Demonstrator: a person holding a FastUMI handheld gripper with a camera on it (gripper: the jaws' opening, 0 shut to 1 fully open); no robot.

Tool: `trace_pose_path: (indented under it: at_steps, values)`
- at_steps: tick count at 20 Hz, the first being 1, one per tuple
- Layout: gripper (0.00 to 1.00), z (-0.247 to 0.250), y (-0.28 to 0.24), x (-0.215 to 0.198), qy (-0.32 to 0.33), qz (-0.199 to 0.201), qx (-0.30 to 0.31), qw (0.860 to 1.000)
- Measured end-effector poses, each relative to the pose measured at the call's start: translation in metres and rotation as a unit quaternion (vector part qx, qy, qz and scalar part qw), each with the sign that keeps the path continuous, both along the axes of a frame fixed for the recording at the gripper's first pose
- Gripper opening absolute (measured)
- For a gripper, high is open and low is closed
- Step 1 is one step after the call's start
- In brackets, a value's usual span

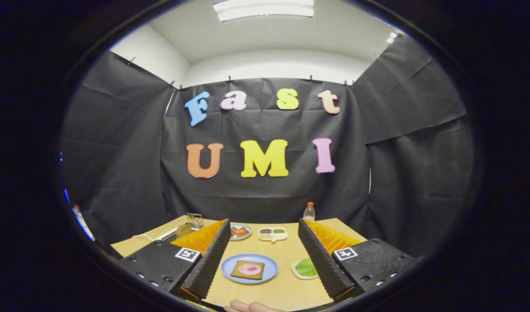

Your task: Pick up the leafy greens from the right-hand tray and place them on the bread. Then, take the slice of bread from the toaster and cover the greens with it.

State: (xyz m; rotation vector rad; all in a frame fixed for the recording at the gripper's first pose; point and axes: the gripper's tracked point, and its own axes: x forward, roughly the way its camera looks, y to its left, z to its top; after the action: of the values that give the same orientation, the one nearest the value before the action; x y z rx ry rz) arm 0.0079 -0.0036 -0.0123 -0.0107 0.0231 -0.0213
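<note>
Hovering hand-held gripper (265,260) spread wide; leafy greens (307,268) crinkled, bright green.

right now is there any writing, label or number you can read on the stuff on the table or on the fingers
None can be read.
Bottle beyond the fingers: any label is too small to make out.
Square black-and-white marker by the left finger: a coded pattern, no words.
Matching marker by the right finger: the same.
Blue plate with bread, between the open fingers: no writing.
Gripper: open, holding nothing.
</note>
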Motion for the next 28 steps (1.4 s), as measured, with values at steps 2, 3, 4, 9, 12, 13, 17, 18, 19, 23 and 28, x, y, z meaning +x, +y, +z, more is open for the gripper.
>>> trace_pose_path:
  at_steps: [2,3,4,9,12,13,17,18,19,23,28]
  values:
    - [0.96,-0.004,-0.002,0.001,0.002,-0.003,-0.006,1.000]
    - [0.96,-0.006,-0.002,0.002,0.006,-0.001,-0.008,1.000]
    - [0.96,-0.008,-0.001,0.002,0.007,0.001,-0.008,1.000]
    - [0.96,-0.032,-0.020,0.016,0.030,-0.018,-0.018,0.999]
    - [0.96,-0.065,-0.036,0.040,0.066,-0.032,-0.028,0.997]
    - [0.96,-0.082,-0.044,0.048,0.083,-0.036,-0.028,0.995]
    - [0.95,-0.135,-0.078,0.101,0.133,-0.056,-0.039,0.989]
    - [0.95,-0.148,-0.089,0.113,0.143,-0.065,-0.043,0.987]
    - [0.95,-0.165,-0.100,0.126,0.155,-0.076,-0.050,0.984]
    - [0.96,-0.229,-0.143,0.162,0.223,-0.100,-0.030,0.969]
    - [0.96,-0.286,-0.174,0.184,0.307,-0.111,0.001,0.945]
